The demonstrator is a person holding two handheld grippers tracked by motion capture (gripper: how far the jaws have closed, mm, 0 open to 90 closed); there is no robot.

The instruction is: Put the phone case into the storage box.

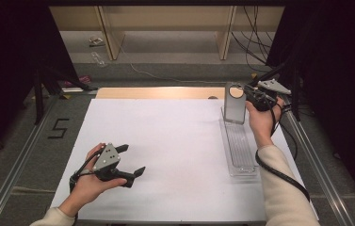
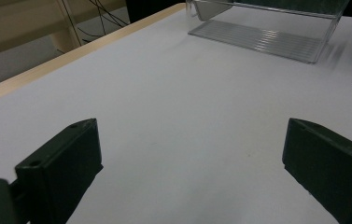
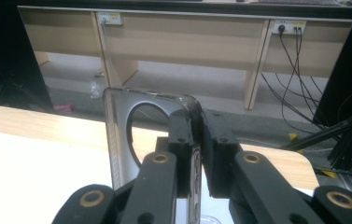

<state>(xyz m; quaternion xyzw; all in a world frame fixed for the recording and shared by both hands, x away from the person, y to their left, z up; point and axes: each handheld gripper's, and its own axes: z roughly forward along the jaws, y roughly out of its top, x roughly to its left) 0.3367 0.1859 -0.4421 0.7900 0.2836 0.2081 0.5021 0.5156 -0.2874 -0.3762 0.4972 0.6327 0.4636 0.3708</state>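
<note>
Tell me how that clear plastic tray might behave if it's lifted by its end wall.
The clear plastic tray looks thin and probably light. It is long and narrow, so held by the right tool at one end it may sag or swing. Its glossy handle wall could slip.

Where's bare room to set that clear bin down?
Free: the white table between the left claw and the clear bin, and its near edge. Crowded: the far right corner, where the right claw grips the bin's end wall.

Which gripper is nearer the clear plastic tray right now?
Right. The right gripper is shut on the clear tray's upright end panel; the left gripper hangs open, far across the table.
</note>
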